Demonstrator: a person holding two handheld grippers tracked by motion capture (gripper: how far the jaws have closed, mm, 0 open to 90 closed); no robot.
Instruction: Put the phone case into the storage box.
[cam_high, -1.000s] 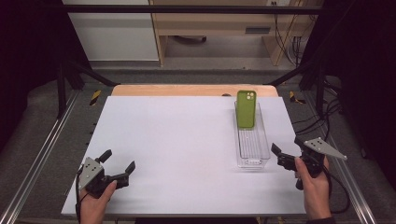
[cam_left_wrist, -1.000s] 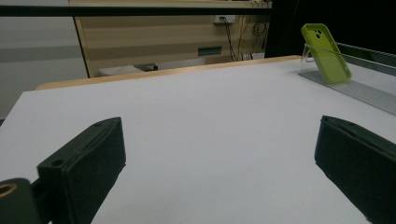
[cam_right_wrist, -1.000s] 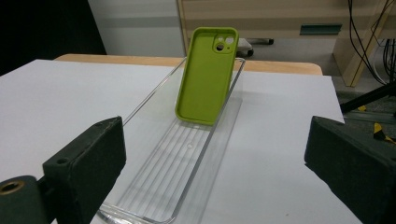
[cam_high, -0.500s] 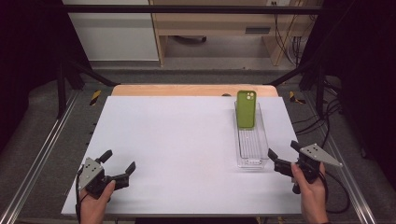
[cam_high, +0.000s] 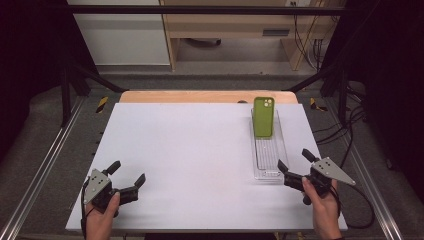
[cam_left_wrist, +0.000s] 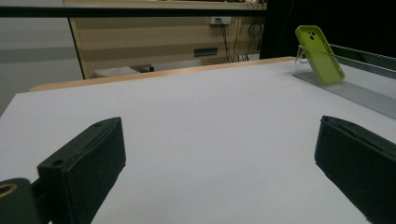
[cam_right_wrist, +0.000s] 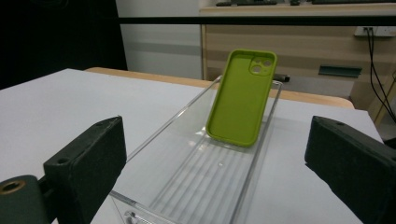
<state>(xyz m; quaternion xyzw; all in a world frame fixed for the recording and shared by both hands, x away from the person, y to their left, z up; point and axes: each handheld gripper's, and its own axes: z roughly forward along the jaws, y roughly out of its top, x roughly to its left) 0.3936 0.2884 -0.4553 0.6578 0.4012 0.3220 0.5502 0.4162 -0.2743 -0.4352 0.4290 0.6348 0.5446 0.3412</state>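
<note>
A green phone case (cam_high: 263, 116) (cam_right_wrist: 241, 97) (cam_left_wrist: 320, 54) leans upright at the far end of a long clear plastic tray (cam_high: 269, 159) (cam_right_wrist: 187, 186) on the right half of the white table (cam_high: 200, 150). My right gripper (cam_high: 296, 162) (cam_right_wrist: 219, 163) is open, held low just beyond the tray's near end and pointing along it toward the case. My left gripper (cam_high: 127, 172) (cam_left_wrist: 219, 158) is open near the front left corner, with nothing between its jaws.
The table's wooden back edge (cam_high: 200, 96) runs behind the tray. Metal rails (cam_high: 45, 165) flank both sides of the table. Cables (cam_high: 345, 135) hang at the right, and a wooden desk (cam_high: 235, 25) stands beyond.
My right gripper has moved left and slightly toward me, coming in line with the tray's near end. The left gripper and the phone case have not moved.
</note>
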